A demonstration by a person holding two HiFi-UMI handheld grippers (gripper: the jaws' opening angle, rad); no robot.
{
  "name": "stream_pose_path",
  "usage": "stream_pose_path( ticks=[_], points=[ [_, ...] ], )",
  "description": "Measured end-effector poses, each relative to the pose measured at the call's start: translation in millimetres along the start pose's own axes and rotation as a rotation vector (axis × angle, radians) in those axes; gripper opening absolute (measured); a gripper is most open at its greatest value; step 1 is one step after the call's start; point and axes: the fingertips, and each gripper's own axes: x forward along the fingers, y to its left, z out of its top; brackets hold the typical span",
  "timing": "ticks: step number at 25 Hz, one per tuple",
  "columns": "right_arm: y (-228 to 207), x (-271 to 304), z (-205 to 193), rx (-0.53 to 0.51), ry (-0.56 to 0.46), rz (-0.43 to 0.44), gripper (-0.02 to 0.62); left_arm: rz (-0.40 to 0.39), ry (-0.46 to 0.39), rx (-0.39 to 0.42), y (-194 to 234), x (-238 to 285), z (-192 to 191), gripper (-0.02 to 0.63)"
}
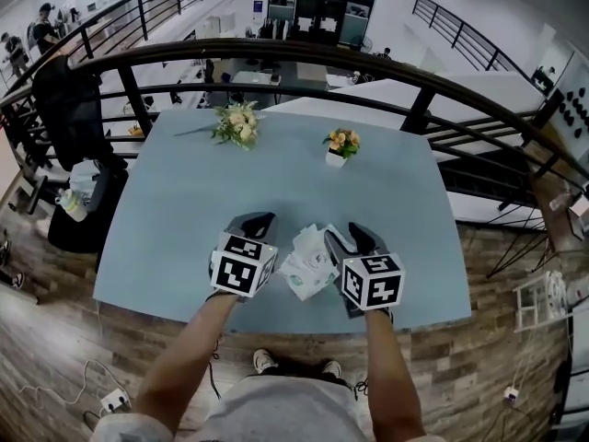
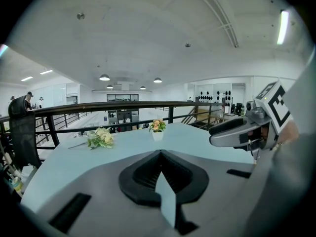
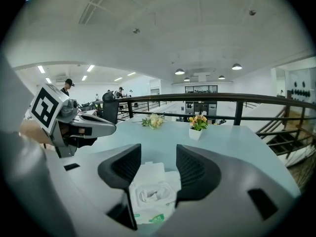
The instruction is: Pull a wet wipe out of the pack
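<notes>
The wet wipe pack, white with green print, lies on the light blue table near its front edge, between my two grippers. In the right gripper view the pack sits low between the spread jaws, with a crumpled bit of white at its opening. My right gripper is open around it; whether a finger touches it is unclear. In the head view that gripper stands just right of the pack. My left gripper, just left of the pack, is shut with nothing in it.
A loose bunch of pale flowers lies at the table's far left, and a small white pot of orange flowers stands at the far middle. A dark railing curves behind the table. A black chair stands to the left.
</notes>
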Motion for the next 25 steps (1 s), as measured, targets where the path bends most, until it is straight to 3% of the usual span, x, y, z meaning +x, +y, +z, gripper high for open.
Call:
stream_pose_path(
  ticks=[25],
  points=[
    [12.0, 28.3, -80.3, -0.041, 0.223, 0.198, 0.206, 0.075, 0.080, -0.062, -12.1, 9.1, -46.0, -0.006]
  ],
)
